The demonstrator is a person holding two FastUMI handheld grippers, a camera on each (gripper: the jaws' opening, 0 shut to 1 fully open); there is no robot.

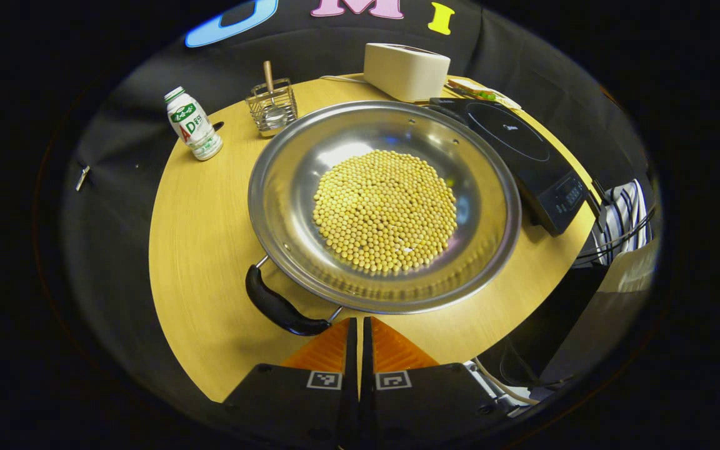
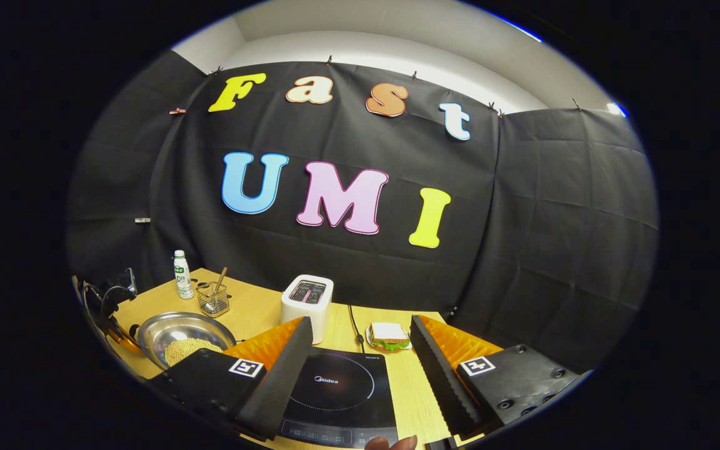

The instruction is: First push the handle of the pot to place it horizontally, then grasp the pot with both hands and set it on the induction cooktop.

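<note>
A wide steel pot [image 1: 285,187] holding yellow soybeans [image 1: 385,209] sits mid-table in the left gripper view. Its black handle [image 1: 279,306] juts from the near-left rim. My left gripper [image 1: 358,322] is shut with nothing between its fingers, and its tips sit just right of the handle's near end; contact is unclear. The black induction cooktop [image 1: 522,150] lies right of the pot. In the right gripper view my right gripper [image 2: 360,350] hangs open above the cooktop [image 2: 335,387], with the pot [image 2: 182,334] far to the left.
A white toaster [image 1: 407,69], a sandwich on a plate [image 1: 482,94], a wire basket with a wooden stick [image 1: 272,106] and a white bottle [image 1: 194,125] stand along the table's far side. The round wooden table's [image 1: 204,250] near edge curves close beneath my left gripper.
</note>
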